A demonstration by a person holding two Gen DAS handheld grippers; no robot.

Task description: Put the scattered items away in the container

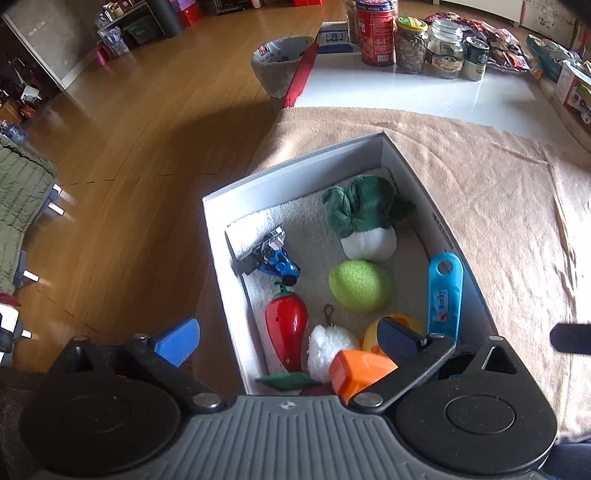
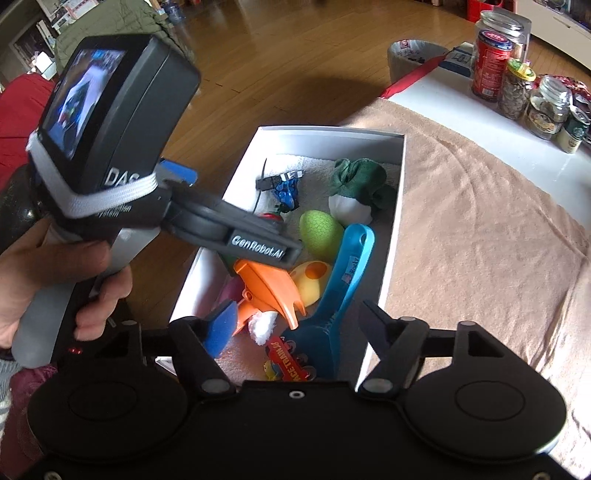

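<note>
left gripper (image 1: 288, 339): mine, wide open, nothing in it, hanging over the near-left corner of the box; 1 blue pad (image 1: 176, 341) sits out over the wood floor, the other over the toys
right gripper (image 2: 295, 328): also spread open and empty, parked over the near end of the box
box (image 1: 295, 166): white, sitting on the tan blanket (image 1: 498, 206), a pale towel lining the bottom
toys inside: plush radish (image 1: 360, 221) at the far end, blue motorbike (image 1: 280, 260) by the left wall, green egg (image 1: 360, 285) about in the middle, red chili (image 1: 286, 328) near the left wall, blue scoop (image 1: 445, 295) along the right wall
near end: white pompom (image 1: 327, 350), orange toy (image 1: 360, 369) right under my left fingers, yellow egg (image 2: 312, 280) tucked just behind it
right cam bonus: red train (image 2: 290, 363) touching the scoop's near end
blanket: can't spot any loose toys on it from either cam
background: jars (image 1: 410, 44) and a red can (image 1: 376, 33) on the white table (image 1: 424, 92) past the blanket
</note>
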